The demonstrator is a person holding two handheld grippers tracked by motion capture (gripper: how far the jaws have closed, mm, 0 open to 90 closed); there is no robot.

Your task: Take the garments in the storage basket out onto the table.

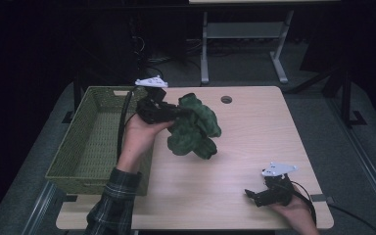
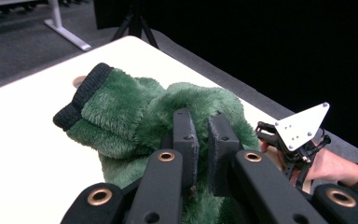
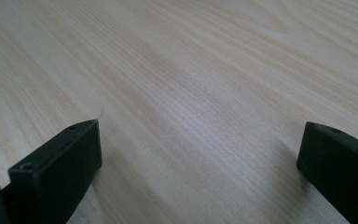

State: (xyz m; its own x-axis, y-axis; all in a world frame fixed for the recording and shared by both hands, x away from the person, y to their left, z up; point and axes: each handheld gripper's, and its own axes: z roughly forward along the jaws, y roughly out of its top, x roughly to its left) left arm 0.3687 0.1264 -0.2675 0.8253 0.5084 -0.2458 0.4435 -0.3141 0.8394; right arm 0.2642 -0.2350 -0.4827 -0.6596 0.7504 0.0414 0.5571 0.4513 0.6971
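Above the counter, beside the green wicker basket, my left tool pinches a green fleece garment, holding it aloft; my right tool rests wide apart, holding nothing.

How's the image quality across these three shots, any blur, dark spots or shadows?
High view: dim, black surroundings, lit table. Left gripper view: green fleece garment sharp, left gripper close and soft. Right gripper view: wood grain blurs towards the top, soft shadows beside the right gripper.
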